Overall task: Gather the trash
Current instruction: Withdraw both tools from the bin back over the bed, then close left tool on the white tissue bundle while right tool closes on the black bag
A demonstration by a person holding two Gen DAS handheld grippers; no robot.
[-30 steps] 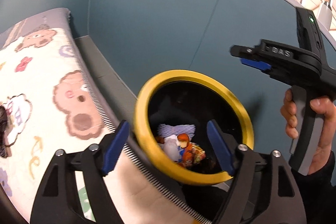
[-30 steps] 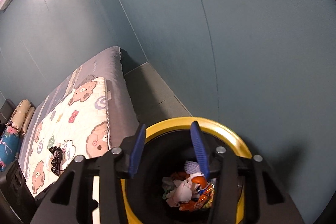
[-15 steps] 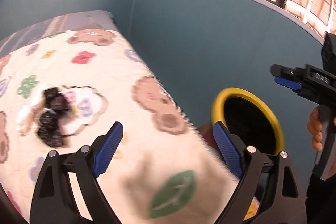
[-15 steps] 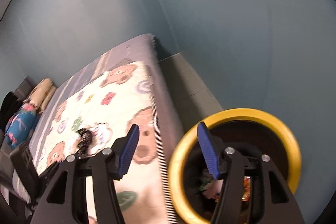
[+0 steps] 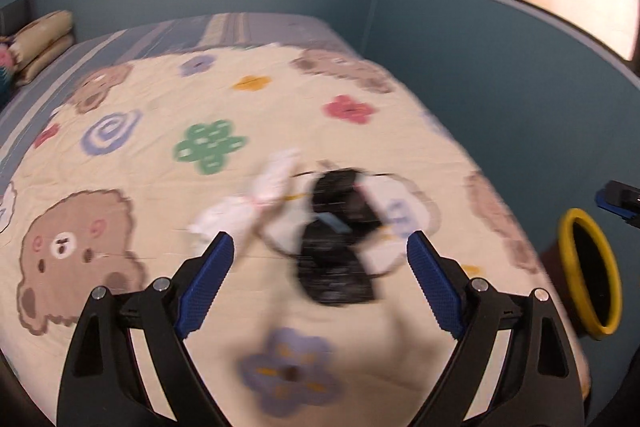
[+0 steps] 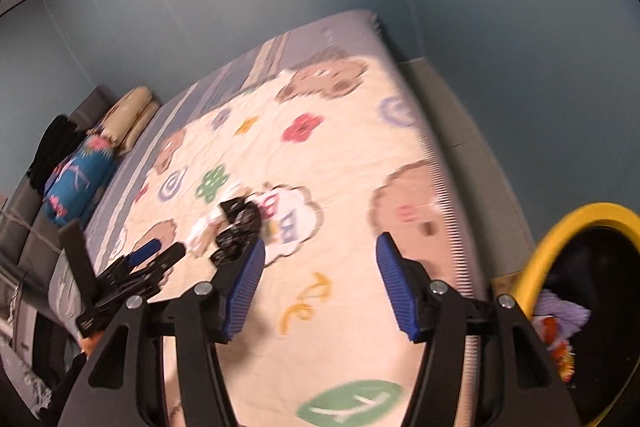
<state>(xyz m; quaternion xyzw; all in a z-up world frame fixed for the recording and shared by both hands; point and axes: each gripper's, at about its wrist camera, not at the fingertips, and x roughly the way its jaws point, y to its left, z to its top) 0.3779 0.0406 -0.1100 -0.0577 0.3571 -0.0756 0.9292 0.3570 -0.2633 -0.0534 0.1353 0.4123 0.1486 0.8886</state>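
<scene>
The left gripper is over the bed, its blue jaws wide apart with nothing pinched between them. The right gripper is over the bed too; its jaws have just been opening and nothing is between them. Two bits of trash lie side by side on the cream blanket (the one with bears and flowers): a black crinkly wrapper and a crumpled white wrapper. The yellow-rimmed trash bin stands on the floor beside the bed, with colorful trash already inside. Pillows sit at the far end.
</scene>
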